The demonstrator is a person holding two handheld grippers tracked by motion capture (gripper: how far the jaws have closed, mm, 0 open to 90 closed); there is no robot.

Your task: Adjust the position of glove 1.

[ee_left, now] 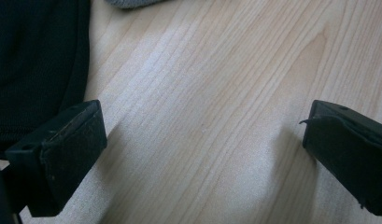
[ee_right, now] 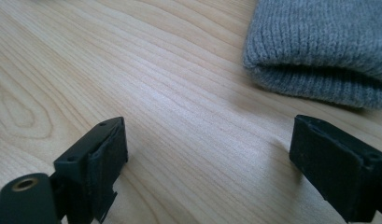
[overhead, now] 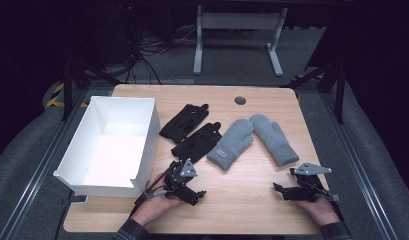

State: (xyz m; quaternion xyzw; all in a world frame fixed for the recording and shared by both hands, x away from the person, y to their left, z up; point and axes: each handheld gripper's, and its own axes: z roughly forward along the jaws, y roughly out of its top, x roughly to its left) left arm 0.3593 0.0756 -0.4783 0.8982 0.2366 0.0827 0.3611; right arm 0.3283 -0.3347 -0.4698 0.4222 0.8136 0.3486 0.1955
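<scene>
Both grippers idle on table [overhead: 252,195], left gripper [overhead: 192,192] and right gripper [overhead: 287,191] jaws spread. Left grey mitten [overhead: 232,143] has small cuff label, text unreadable.

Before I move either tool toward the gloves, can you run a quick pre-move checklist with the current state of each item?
1. Left tool open and holding nothing: ok, bare wood between its jaws.
2. Right tool open and holding nothing: ok.
3. White box upright and open on top: ok; nothing seen inside.
4. Black gloves within reach of the left tool: ok, they lie just ahead of it, beside the box.
5. Grey mittens free to lift: cannot tell; their tips touch or overlap.
6. Cables clear of the table: cannot tell.
</scene>
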